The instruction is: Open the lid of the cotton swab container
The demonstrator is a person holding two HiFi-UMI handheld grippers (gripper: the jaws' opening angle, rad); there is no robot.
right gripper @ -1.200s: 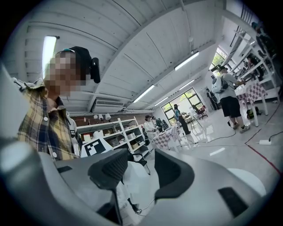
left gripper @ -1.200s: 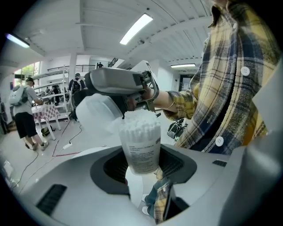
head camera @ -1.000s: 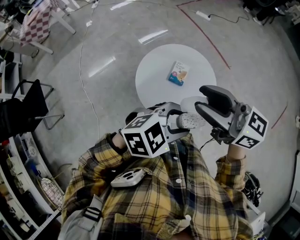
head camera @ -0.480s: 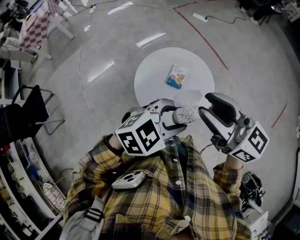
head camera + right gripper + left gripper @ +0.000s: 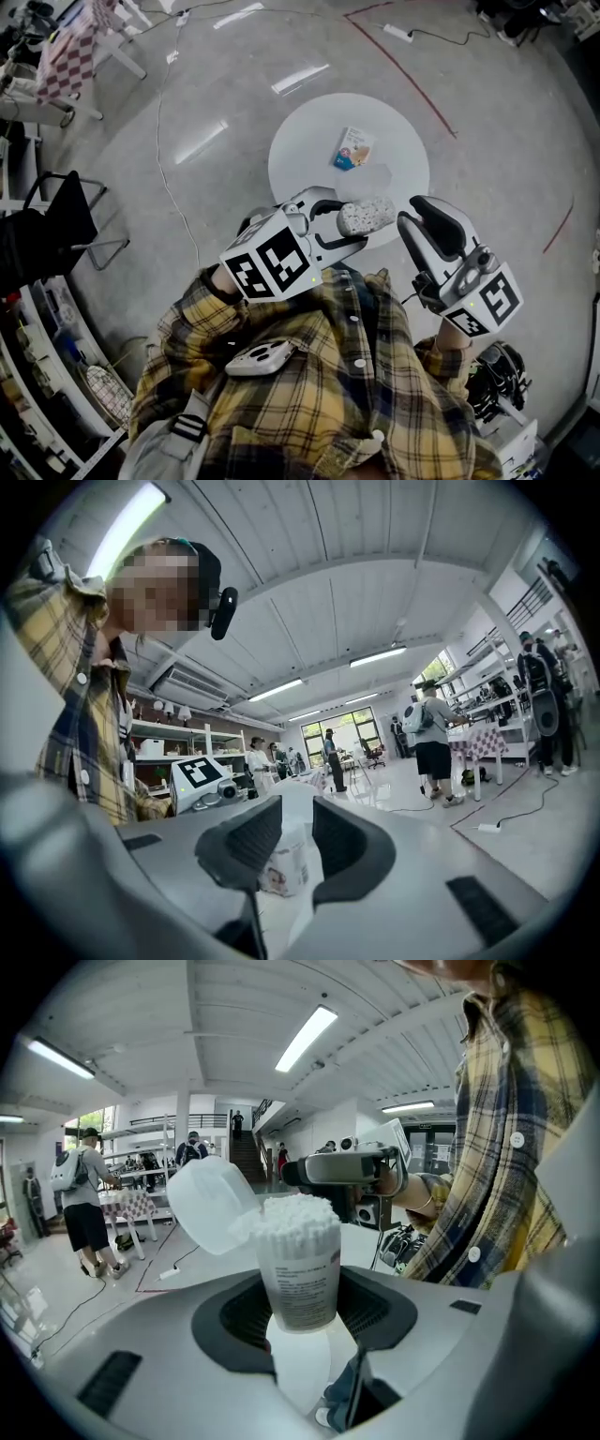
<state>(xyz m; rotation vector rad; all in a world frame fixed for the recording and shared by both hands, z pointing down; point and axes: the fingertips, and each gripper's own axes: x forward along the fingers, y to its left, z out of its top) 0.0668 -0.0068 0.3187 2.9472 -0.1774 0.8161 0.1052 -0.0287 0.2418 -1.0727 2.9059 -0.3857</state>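
My left gripper [image 5: 351,225] clamps the container [image 5: 300,1279], lid [image 5: 211,1208] open; right gripper [image 5: 412,210] empty, jaws just narrowed. Tipping it could spill swabs [image 5: 300,1218].

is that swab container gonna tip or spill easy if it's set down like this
Probably light: the cotton swab container is translucent plastic packed with swabs. Tall and narrow, so likely tippy. Its lid hangs open, so swabs could spill when tilted.

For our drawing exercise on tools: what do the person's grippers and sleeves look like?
The left gripper and right gripper are pale grey shells with dark ribbed jaw pads and a black-and-white marker cube each. The sleeves are yellow plaid. The right's jaws have just been closing, empty.
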